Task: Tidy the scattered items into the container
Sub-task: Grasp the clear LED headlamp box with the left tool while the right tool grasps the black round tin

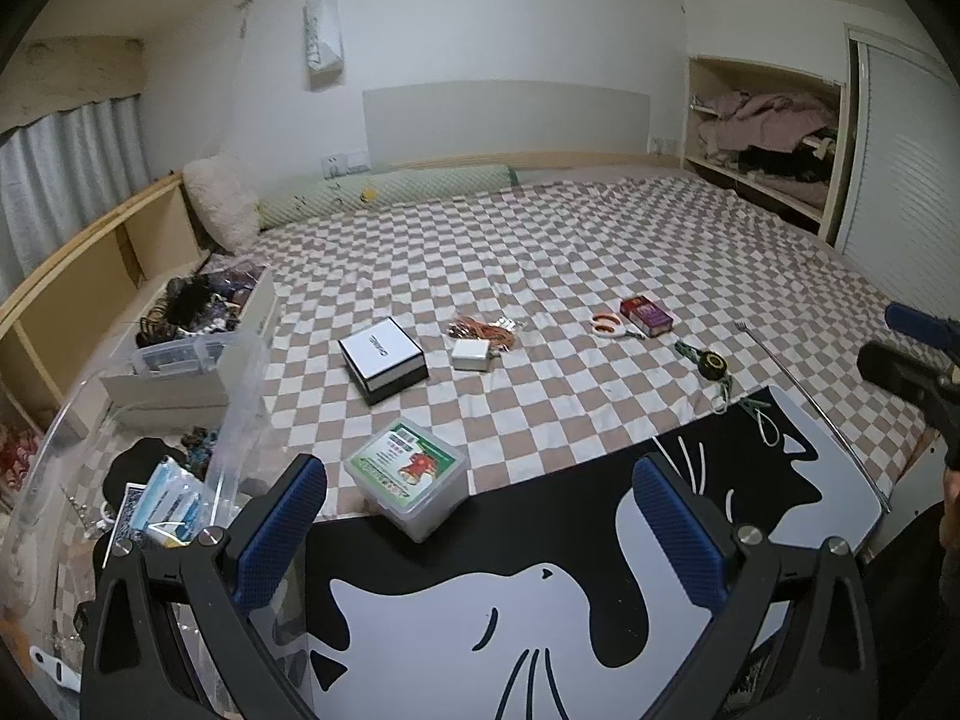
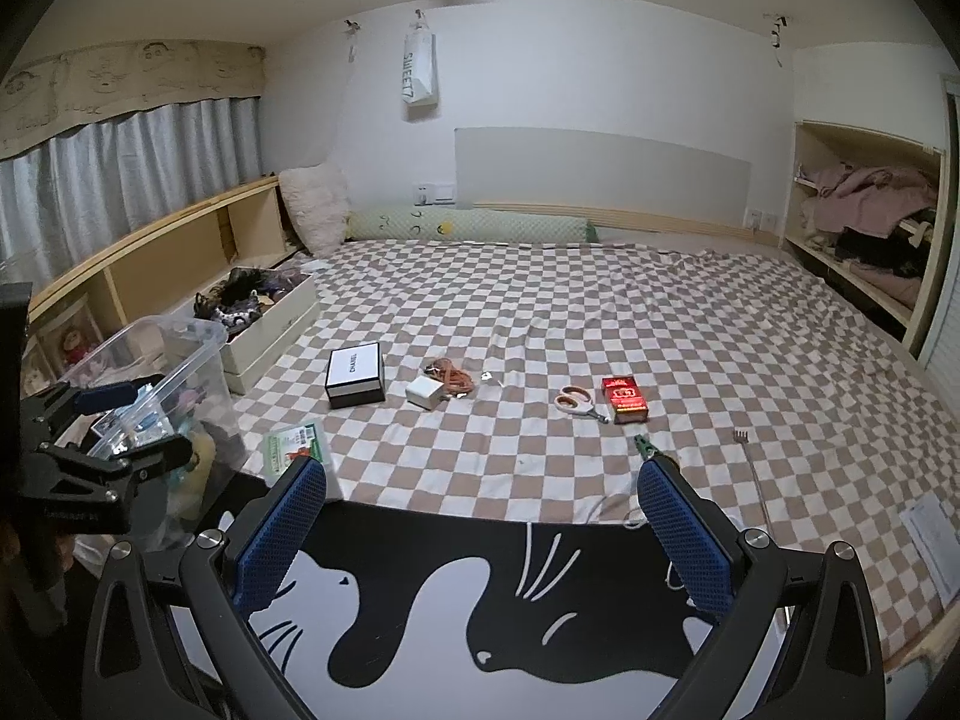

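Observation:
Scattered on the checkered bed: a black-and-white box [image 1: 383, 358] [image 2: 355, 373], a white charger [image 1: 471, 354] [image 2: 425, 392] beside an orange cable [image 1: 483, 330], scissors [image 1: 612, 324] [image 2: 577, 401], a red box [image 1: 645, 315] [image 2: 624, 399], a black tape roll [image 1: 713, 365], a metal back scratcher [image 1: 798, 387] [image 2: 751, 468], and a green-labelled clear box [image 1: 409, 477] [image 2: 295, 447]. The clear plastic container [image 1: 180, 480] [image 2: 162, 372] stands at the left, holding several items. My left gripper [image 1: 480, 531] is open and empty over the cat-print mat [image 1: 510, 588]. My right gripper [image 2: 483, 531] is open and empty.
A white tray of hair accessories [image 1: 198, 324] [image 2: 264, 312] sits behind the container. A wooden shelf [image 2: 162, 264] runs along the left, a bolster pillow [image 2: 468, 227] at the headboard, a wardrobe nook [image 2: 864, 222] at the right.

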Motion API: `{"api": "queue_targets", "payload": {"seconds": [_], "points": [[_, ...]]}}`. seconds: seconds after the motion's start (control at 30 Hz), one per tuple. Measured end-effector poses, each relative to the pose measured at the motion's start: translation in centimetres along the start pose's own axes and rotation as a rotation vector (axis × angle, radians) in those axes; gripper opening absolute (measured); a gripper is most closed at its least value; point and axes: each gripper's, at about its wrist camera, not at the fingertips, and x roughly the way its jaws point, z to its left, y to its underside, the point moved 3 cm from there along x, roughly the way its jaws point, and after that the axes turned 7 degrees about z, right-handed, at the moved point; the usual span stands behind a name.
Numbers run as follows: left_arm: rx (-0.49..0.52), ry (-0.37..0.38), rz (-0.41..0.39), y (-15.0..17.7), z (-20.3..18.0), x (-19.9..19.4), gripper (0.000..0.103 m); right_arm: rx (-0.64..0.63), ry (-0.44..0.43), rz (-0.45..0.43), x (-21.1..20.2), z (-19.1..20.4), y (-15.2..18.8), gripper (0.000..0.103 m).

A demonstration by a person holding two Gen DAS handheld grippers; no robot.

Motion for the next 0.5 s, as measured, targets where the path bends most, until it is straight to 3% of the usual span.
{"api": "queue_targets", "payload": {"seconds": [0.5], "points": [[-0.025, 0.030, 0.215, -3.7, 1.0, 8.0, 0.103, 0.098, 0.024, 0.073, 3.0, -4.6, -2.8, 0.103]]}}
